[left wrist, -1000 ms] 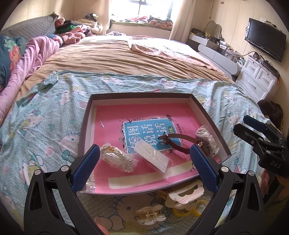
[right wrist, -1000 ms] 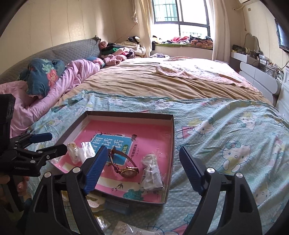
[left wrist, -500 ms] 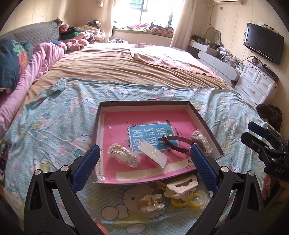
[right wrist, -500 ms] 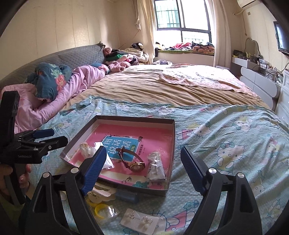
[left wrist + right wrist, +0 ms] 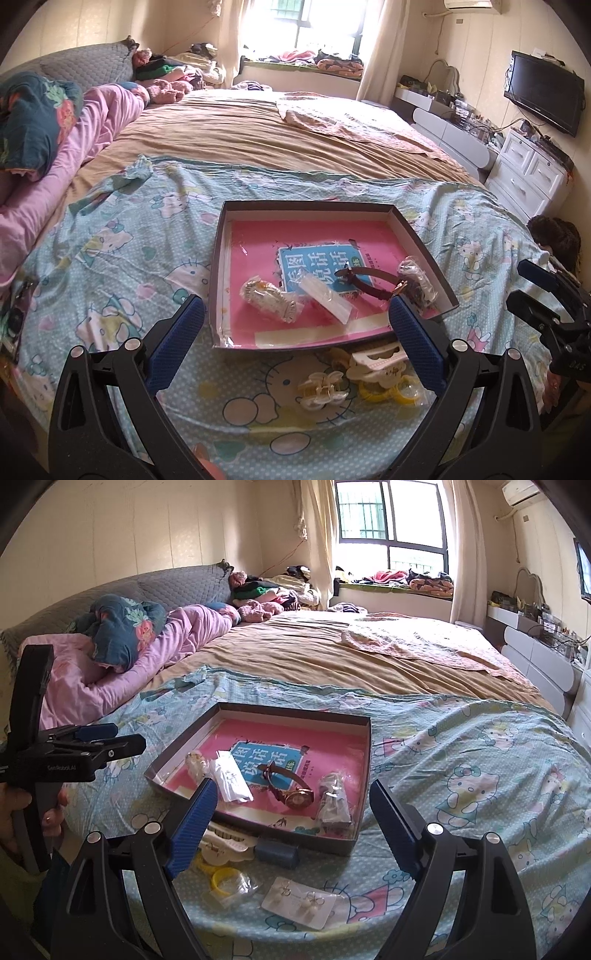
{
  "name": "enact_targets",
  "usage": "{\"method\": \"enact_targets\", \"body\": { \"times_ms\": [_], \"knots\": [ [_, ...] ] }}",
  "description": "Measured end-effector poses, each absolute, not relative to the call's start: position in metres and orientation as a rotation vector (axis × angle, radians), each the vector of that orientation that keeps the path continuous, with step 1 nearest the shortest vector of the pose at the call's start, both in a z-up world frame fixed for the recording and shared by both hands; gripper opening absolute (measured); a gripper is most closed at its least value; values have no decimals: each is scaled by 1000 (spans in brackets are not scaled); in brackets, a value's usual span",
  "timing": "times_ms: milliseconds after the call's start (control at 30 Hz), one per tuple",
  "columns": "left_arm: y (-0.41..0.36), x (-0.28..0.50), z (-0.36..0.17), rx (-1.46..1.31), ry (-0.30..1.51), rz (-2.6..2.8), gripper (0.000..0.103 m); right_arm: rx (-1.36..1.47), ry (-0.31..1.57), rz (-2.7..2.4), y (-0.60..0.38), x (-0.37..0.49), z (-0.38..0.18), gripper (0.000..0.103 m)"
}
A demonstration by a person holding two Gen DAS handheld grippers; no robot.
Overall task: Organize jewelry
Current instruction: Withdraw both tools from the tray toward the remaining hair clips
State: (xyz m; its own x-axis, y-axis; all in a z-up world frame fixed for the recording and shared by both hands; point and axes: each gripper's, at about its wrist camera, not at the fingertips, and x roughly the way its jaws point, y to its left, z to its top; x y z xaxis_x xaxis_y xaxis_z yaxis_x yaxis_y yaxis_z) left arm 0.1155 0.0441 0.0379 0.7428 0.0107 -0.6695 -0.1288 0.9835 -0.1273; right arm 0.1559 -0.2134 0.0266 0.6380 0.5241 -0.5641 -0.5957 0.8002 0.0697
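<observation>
A: The left claw [image 5: 295,343] is hanging released above the near edge of the bed, its blue fingers [image 5: 176,334] spread wide and holding nothing; the right claw [image 5: 291,823] is likewise gaping and empty.

B: And what is lying ahead of the left claw?

A: The shallow box [image 5: 421,240] is sitting just beyond its fingertips on the cartoon-cat sheet [image 5: 122,258], a pink book [image 5: 258,240] lining its floor; inside, a bagged bracelet [image 5: 267,299] is lying toward the left finger, a white packet [image 5: 325,299] is resting mid-gap, and a brown-strapped watch [image 5: 373,282] is stretching toward the right finger, with a bagged dark trinket [image 5: 415,282] touching the box's right wall.

B: Anything sitting outside the box?

A: Between the fingers, nearer than the box, a pale hair clip [image 5: 323,386] is lying beside a cream comb-like clip [image 5: 376,363] and yellow rings [image 5: 388,389].

B: What is the right claw facing?

A: The same box [image 5: 364,768] is sitting ahead and slightly left; the watch [image 5: 291,786] is lying near mid-gap; a card of earrings [image 5: 301,902] is lying close in between the fingers, a small blue cylinder [image 5: 277,853] is touching the box's near wall, and a yellow ring [image 5: 225,882] is lying by the left finger.
</observation>
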Motion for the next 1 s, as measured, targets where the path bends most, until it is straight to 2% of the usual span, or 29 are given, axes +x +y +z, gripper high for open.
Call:
{"method": "enact_targets", "body": {
  "times_ms": [433,1000],
  "knots": [
    [41,101,27,-151,763,82,93,-174,627,694,-210,135,16,83],
    [30,94,-19,-113,890,72,93,-214,715,722,-212,122,-13,83]
  ]
}}
